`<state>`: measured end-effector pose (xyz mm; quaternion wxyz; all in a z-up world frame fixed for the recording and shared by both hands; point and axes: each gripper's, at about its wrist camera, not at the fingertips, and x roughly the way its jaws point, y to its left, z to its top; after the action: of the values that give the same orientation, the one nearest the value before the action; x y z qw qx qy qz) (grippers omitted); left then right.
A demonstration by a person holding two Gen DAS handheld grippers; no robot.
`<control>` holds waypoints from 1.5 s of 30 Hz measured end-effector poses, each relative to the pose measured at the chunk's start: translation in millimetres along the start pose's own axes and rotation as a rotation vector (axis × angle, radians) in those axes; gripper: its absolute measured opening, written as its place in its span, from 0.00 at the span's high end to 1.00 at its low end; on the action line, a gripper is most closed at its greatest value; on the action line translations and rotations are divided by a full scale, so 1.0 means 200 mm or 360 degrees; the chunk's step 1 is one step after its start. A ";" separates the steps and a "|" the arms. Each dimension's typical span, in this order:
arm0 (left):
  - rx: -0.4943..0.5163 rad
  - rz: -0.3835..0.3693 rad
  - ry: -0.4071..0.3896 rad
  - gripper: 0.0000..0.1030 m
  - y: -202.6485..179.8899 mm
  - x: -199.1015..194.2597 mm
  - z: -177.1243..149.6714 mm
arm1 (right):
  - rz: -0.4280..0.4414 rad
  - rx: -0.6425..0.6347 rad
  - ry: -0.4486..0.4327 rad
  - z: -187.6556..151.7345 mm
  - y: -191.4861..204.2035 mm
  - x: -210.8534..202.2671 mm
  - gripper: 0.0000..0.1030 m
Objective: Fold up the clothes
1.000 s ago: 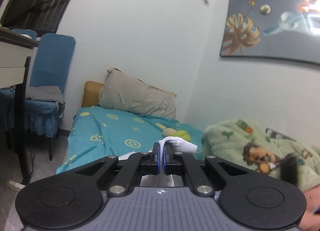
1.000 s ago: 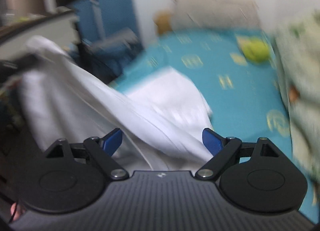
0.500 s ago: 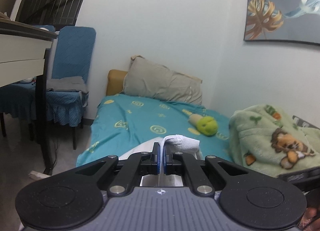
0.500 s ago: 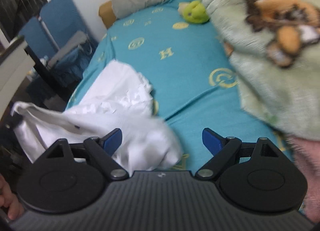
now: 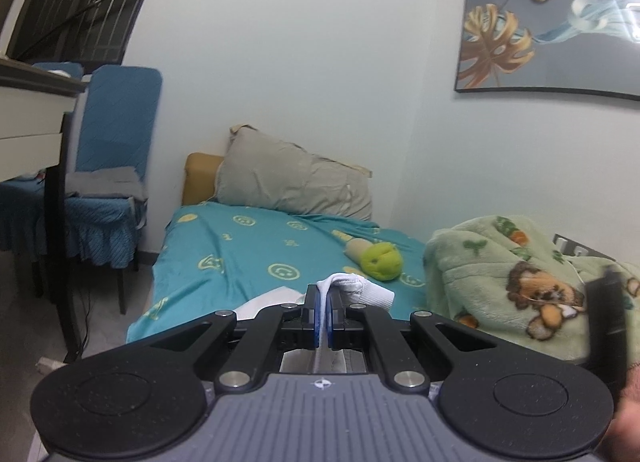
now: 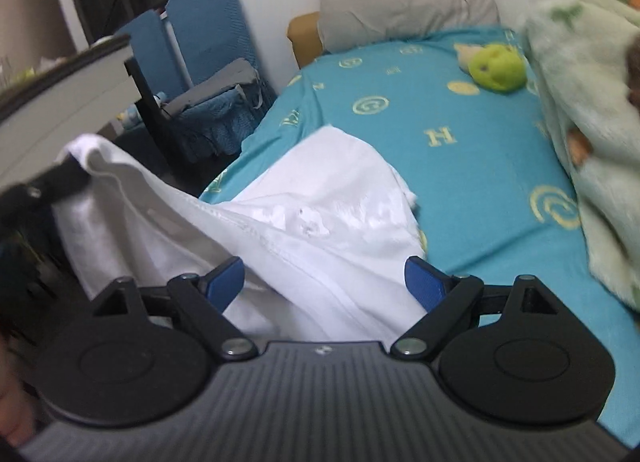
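The bed (image 6: 472, 166) in its teal sheet fills the far scene, a green fleece blanket (image 6: 580, 110) heaped at its right; the white garment (image 6: 320, 222) lies half on the bed's near left edge and half hanging off it, one corner lifted at far left; the left tongs (image 5: 323, 304) are clenched on a bunched hem of that cloth; the right tongs (image 6: 324, 282) stand released, wide, with fabric lying between them but unpinched; the likely trouble: a thin grip slipping, or the hanging half dragging the garment to the floor; the sheet's print repeats a letter H; no brand is readable.
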<state>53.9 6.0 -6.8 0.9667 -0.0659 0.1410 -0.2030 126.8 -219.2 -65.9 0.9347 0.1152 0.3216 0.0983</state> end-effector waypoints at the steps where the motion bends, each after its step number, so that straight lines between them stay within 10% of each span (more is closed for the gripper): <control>1: 0.0001 -0.0004 -0.0001 0.97 0.00 0.00 0.00 | -0.0002 -0.0015 0.0008 0.00 0.01 0.04 0.14; 7: -0.0065 0.0113 -0.0012 0.97 0.03 0.01 -0.01 | -0.0316 0.0006 0.0118 -0.03 -0.07 0.11 0.14; 16: -0.0063 0.0169 0.0066 0.97 0.06 0.06 -0.02 | -0.0583 0.0092 -0.0234 0.04 -0.28 -0.32 0.17; 21: -0.0030 0.0148 0.0177 0.97 0.04 0.10 -0.05 | -0.0435 0.0093 -0.0130 0.02 -0.29 -0.20 0.87; 26: -0.0042 0.0147 0.0321 0.94 0.06 0.15 -0.09 | -0.0338 0.0016 -0.0212 0.03 -0.20 -0.21 0.91; 33: 0.0040 0.0110 0.0442 0.33 0.04 0.16 -0.12 | -0.0257 -0.0003 -0.0227 0.04 -0.14 -0.24 0.91; 40: 0.0218 0.0098 0.0490 0.21 -0.02 0.12 -0.14 | -0.0218 0.0081 -0.0213 0.05 -0.18 -0.23 0.91; 45: -0.0062 0.0252 0.0415 0.20 0.13 0.08 -0.08 | -0.0172 0.0155 -0.0191 0.07 -0.21 -0.20 0.91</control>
<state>73.2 22.1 -30.3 0.9517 -0.0465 0.2741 -0.1301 109.9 -272.1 -43.2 0.9495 0.1487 0.2752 0.0247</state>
